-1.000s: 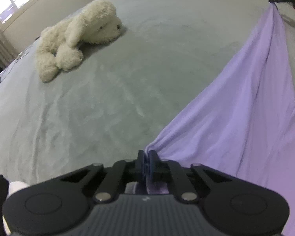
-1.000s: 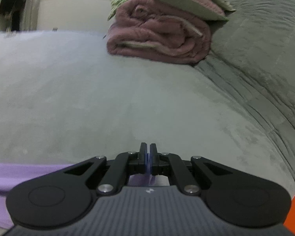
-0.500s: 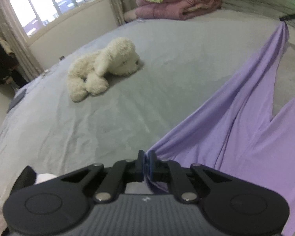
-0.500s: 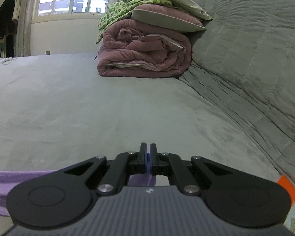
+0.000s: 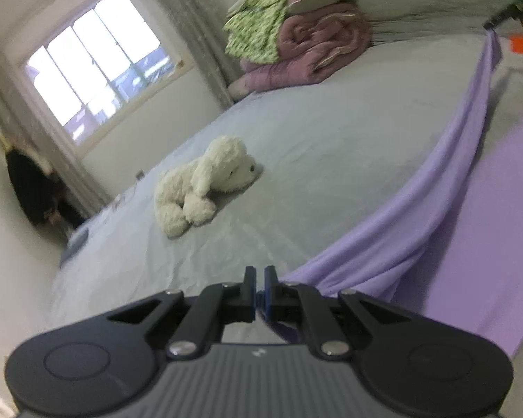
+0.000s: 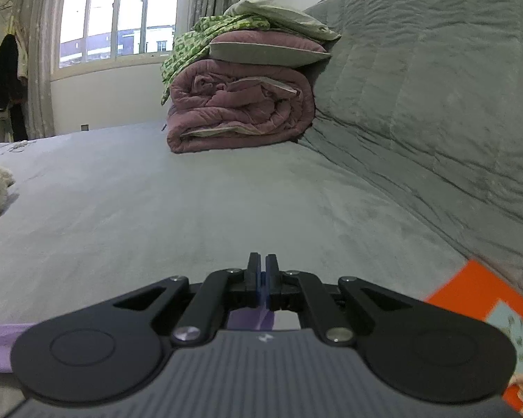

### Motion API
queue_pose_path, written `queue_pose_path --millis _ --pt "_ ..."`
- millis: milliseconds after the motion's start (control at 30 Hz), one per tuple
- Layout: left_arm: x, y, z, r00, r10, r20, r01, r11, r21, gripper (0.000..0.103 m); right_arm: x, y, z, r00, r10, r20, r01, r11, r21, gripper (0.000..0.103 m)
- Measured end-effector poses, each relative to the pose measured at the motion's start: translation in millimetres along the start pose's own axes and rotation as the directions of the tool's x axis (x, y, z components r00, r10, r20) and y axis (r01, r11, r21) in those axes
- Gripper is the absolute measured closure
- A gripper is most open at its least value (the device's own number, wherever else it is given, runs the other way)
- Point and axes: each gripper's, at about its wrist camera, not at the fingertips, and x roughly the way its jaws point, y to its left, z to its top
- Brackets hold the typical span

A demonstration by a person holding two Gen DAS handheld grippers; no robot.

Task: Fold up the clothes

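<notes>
A lilac garment [image 5: 449,209] hangs stretched above the grey bed [image 5: 331,132]. My left gripper [image 5: 259,278] is shut on one of its corners, the cloth pinched between the pads. From there the taut edge runs up to the far right, where my right gripper [image 5: 491,24] holds the other corner. In the right wrist view my right gripper [image 6: 262,268] is shut, with lilac cloth [image 6: 251,318] showing just behind the pads and a strip of the garment [image 6: 0,341] trailing off at the lower left. The lower part of the garment drapes out of sight.
A white plush dog [image 5: 202,184] lies on the bed left of the garment. A rolled mauve quilt with pillows [image 6: 240,111] is stacked at the far end by the window [image 6: 115,14]. A grey quilted backrest [image 6: 436,104] rises at right. An orange box [image 6: 488,317] sits near my right gripper.
Both grippers have risen and pulled back with the garment, tilting up so the window and quilt stack come into view. The cloth now hangs higher off the bed.
</notes>
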Motion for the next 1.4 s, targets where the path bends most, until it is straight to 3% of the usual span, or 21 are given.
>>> queue_pose_path --millis 367,667,900,1133,1400 --pt "-31.1 -46.1 -27.5 0.996 -0.085 0.036 0.078 0.983 0.168 0.099 -34.1 -17.2 -42.4 0.999 0.011 -0.035 -0.009 0.999 0.038 0.101" --pt "-37.7 -54.5 -50.7 0.999 -0.042 0.017 0.036 0.961 0.273 0.099 -65.2 -28.7 -51.0 0.999 0.027 -0.032 -0.026 0.999 0.024 0.101" --pt "-42.8 -50.1 -56.8 1.0 -0.003 0.03 -0.007 0.945 0.328 0.099 -69.0 -39.0 -50.7 0.995 0.065 -0.078 -0.065 0.998 0.001 0.101" --pt "-48.5 -63.9 -81.7 1.0 -0.019 0.004 0.016 0.923 0.385 0.099 -89.6 -46.0 -73.5 0.989 0.127 -0.08 -0.133 0.989 -0.068 0.101" --pt "-54.3 -64.1 -88.3 0.999 -0.032 -0.005 0.032 0.923 0.385 0.099 -106.5 -51.5 -83.5 0.979 0.178 -0.099 -0.188 0.977 -0.104 0.101"
